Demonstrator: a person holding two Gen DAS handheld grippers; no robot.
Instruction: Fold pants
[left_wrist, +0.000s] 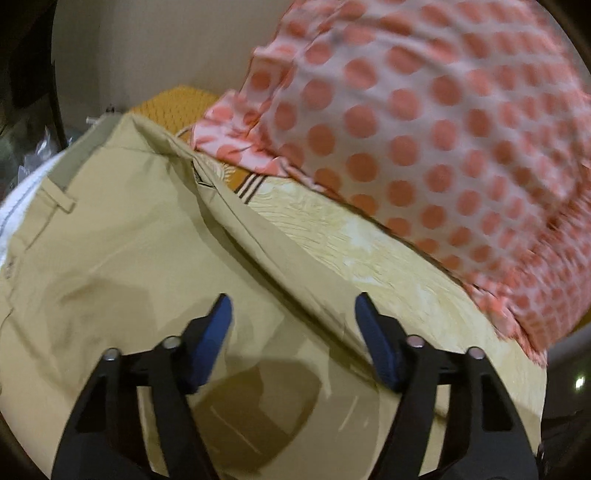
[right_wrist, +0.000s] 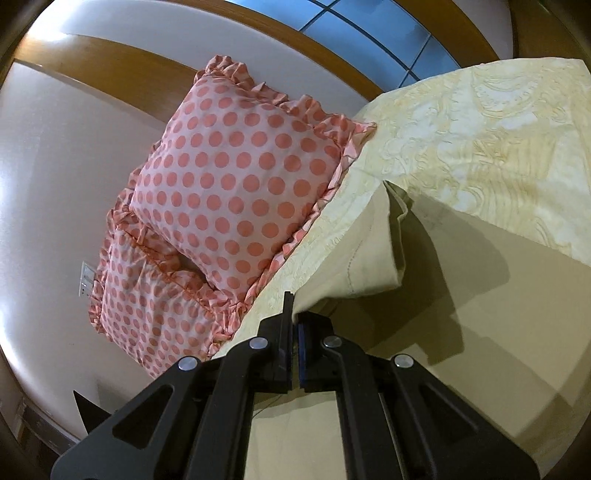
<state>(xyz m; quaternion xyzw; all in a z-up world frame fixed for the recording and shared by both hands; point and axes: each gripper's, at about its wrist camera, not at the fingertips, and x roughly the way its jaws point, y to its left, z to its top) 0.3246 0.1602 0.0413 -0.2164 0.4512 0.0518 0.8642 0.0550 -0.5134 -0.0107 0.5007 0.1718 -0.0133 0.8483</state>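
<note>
**Right wrist view: one leg end lifted, fold under way but unfinished**

Right wrist view shows the right tongs (right_wrist: 294, 314) pressed together on a pinch of the khaki pants (right_wrist: 354, 254), close to a leg hem. The cloth rises from the grip as a raised flap, its stitched hem curling over above the rest of the garment, which lies in shadow on the bed. Beyond the flap, the pale yellow bedspread (right_wrist: 480, 147) runs up to two pink polka-dot pillows (right_wrist: 236, 177) stacked against the wall.

From the left wrist camera, the left tongs (left_wrist: 291, 314) stand wide apart and grip nothing. They hover just above the upper part of the pants (left_wrist: 110, 266), where the waistband and a belt loop (left_wrist: 59, 197) show at the left, and a back pocket lies flat beneath the open fingers. A long ridge of fabric runs diagonally across the garment, right beside the bare bedspread (left_wrist: 369, 251). One polka-dot pillow (left_wrist: 424, 129) fills the upper right, blurred.

My judgement: the fold is at an early to middle stage. The pants are laid out on the bed and one end is picked up, ready to be carried over toward the waistband. What remains, it seems, is laying that end down, smoothing it, and making any further fold. No finished, compact stack is visible yet.
</note>
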